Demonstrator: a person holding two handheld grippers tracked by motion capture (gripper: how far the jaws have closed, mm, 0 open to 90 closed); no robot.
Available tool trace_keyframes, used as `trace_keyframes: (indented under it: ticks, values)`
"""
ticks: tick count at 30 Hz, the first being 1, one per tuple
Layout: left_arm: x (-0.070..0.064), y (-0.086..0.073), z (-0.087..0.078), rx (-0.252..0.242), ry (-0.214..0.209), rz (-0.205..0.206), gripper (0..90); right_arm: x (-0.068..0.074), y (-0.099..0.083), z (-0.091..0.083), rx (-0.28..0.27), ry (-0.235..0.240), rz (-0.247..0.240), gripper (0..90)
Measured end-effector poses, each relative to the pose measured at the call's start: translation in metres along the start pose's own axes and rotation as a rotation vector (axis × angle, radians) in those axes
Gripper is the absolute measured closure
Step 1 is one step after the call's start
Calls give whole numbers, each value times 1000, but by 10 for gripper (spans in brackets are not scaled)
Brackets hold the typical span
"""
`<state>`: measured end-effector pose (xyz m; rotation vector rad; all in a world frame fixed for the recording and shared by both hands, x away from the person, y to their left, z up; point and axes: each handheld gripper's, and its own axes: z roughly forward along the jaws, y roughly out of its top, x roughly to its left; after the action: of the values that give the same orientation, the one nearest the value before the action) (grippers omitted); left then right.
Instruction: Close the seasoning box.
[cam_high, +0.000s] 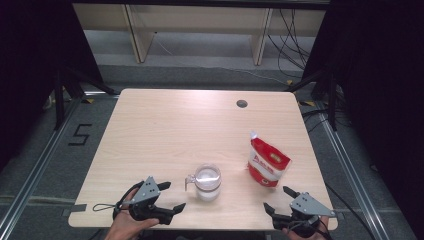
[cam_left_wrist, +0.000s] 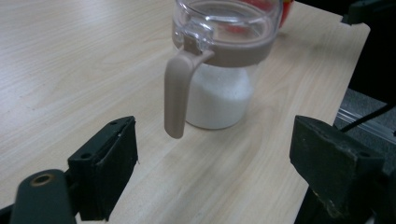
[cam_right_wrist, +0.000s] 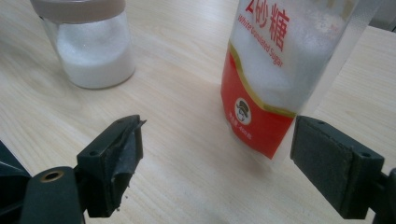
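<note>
Clear glass sugar jar (cam_high: 207, 182) with taupe plastic handle (cam_left_wrist: 176, 95), lower centre of frame: rigid, fragile, weighty; grip handle. Red-white soft sugar pouch (cam_high: 267, 162), lower right: floppy, slippery; pinch mid-body. Left gripper (cam_high: 173, 196) and right gripper (cam_high: 276, 198) both spread wide, empty.

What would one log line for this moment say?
left gripper: open, facing sugar jar handle | right gripper: open, facing sugar bag | both upright on table, untouched
</note>
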<state>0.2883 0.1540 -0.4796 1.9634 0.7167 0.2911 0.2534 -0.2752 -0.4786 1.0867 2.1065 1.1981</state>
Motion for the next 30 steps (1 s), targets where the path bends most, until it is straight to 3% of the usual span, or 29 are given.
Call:
trace_keyframes:
  ticks: [1,7,11,14,15,16,18,20,25,26,28,29,30]
  values:
    - [-1,-1,0,4,1,9,151,-3,0,0,-6,-4,-32,177]
    - [-4,-8,-2,27,5,29,152,-1,0,0,7,4,-4,176]
    - [-7,-13,-2,43,3,12,152,-4,0,0,-4,-4,-37,176]
    - [-8,-16,-4,72,21,40,152,-4,-1,0,-1,-3,-29,172]
    - [-10,-18,-2,48,9,26,153,-4,-1,-1,1,-3,-29,169]
    - [-11,-18,-3,57,16,47,153,-4,-1,-1,2,0,-24,167]
    - [-14,-21,-4,66,16,27,153,-5,-2,-1,3,11,-47,165]
    - [-15,-23,-4,68,12,31,153,-3,-3,-2,9,10,-22,158]
    - [-18,-27,-9,98,34,63,153,0,-8,-7,27,22,-20,158]
    - [-20,-28,-9,83,24,42,153,-1,-8,-7,21,19,-51,158]
    - [-20,-30,-9,85,35,56,153,-1,-10,-7,15,20,-82,158]
    - [-23,-31,-10,80,28,39,153,0,-11,-7,16,24,-79,158]
    - [-23,-32,-10,78,34,43,153,3,-12,-8,37,33,-45,158]
